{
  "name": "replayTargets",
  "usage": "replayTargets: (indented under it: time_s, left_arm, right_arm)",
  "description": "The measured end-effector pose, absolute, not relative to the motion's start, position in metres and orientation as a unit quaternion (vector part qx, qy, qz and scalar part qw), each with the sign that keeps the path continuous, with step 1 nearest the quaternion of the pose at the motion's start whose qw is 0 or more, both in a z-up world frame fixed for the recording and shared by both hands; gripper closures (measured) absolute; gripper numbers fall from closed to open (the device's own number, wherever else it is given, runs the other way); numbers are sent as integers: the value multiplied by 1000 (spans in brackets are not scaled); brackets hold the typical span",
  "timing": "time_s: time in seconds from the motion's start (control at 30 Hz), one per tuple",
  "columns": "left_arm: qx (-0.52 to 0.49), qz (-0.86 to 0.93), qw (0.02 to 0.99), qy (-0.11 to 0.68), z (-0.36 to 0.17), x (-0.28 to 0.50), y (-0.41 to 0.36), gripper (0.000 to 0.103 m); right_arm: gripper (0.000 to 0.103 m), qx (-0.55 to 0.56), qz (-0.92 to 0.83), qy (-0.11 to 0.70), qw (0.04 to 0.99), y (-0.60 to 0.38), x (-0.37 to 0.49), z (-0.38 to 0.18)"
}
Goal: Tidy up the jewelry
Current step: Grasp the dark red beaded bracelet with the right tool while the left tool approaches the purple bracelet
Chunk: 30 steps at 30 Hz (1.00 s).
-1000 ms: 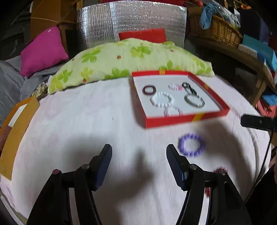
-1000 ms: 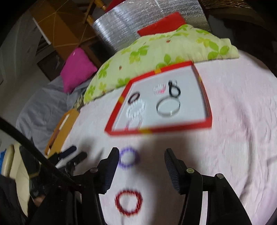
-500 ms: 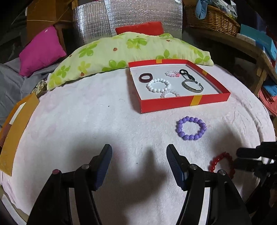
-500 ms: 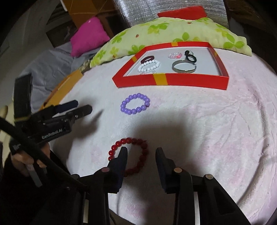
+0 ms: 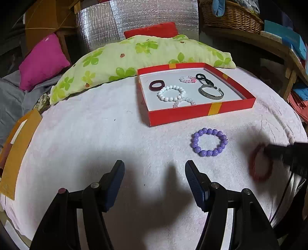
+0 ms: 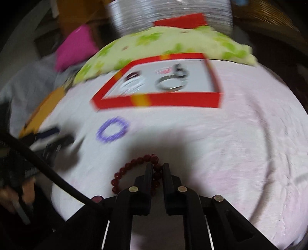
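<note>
My right gripper is closing its jaws on the red bead bracelet, with beads pinched between the pads on the white blanket. From the left wrist view, that red bracelet is a blur at the right, with the right gripper reaching onto it. A purple bead bracelet lies loose in front of the red tray. My left gripper hangs open above bare blanket, left of the purple bracelet. The tray holds white beads, a silver bangle, a dark ring, a pink piece and a black piece.
A green flowered pillow lies behind the tray, a magenta cushion farther left. A yellow-brown card sits at the blanket's left edge. A wicker basket and shelves stand at the right.
The right gripper came down over the red bracelet and its jaws closed on the beads. The left gripper stayed open and sank a little.
</note>
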<state>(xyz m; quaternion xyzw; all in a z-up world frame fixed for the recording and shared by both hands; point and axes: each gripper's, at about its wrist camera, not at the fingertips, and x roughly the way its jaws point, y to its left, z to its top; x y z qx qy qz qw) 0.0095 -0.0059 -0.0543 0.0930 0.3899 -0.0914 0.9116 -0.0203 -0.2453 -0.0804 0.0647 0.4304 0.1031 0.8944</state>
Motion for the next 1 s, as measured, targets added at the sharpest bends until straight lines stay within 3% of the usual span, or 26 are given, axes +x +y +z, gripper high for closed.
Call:
replayTargets:
  time_s: [0.2, 1.0]
  left_arm:
    - [102, -96, 911, 388, -54, 9, -13, 37]
    - [76, -128, 899, 413, -62, 30, -35, 37]
  right_arm:
    - [93, 144, 58, 436, 886, -282, -4, -86]
    - [90, 190, 67, 446, 872, -291, -5, -94]
